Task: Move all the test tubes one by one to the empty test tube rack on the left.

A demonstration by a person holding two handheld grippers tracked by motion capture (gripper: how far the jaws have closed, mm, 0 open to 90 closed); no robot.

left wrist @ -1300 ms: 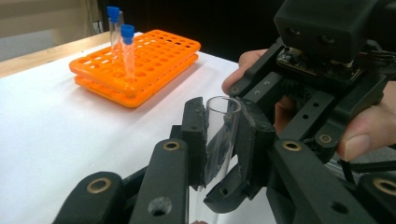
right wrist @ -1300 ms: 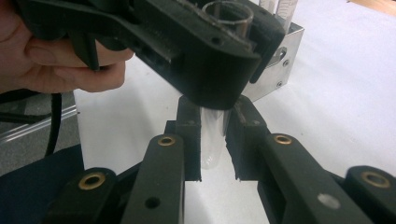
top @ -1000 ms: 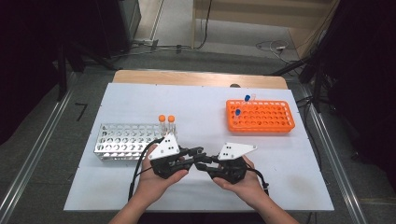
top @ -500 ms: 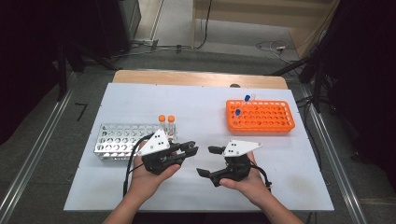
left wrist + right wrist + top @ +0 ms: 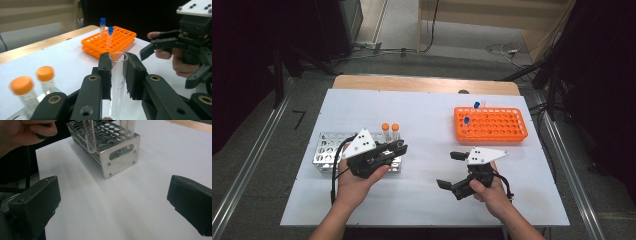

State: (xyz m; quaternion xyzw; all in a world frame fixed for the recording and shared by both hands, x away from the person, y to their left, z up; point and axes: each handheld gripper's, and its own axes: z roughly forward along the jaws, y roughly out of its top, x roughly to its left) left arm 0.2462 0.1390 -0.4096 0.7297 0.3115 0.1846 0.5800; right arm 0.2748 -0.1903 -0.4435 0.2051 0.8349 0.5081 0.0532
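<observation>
My left gripper (image 5: 399, 148) is shut on a clear, uncapped test tube (image 5: 117, 82), which stands upright between its pads with its open rim on top. In the right gripper view the tube's rounded bottom (image 5: 89, 140) hangs beside the near end of the silver metal rack (image 5: 117, 147). My right gripper (image 5: 448, 170) sits at the front right of the table, a hand's width from the left one. Its jaws have just been opening and now stand wide apart with nothing between them (image 5: 112, 202). The left gripper view shows it too, as the right gripper (image 5: 175, 47).
Two orange-capped tubes (image 5: 390, 131) stand in the metal rack (image 5: 328, 150) at front left. At the back right, an orange rack (image 5: 492, 125) holds blue-capped tubes (image 5: 476, 106). The white table (image 5: 427, 120) ends at a wooden strip at the far edge.
The two grippers, close together a second ago, have drawn apart: the left went left toward the metal rack with the tube, the right went right. The right jaws have opened wide.
</observation>
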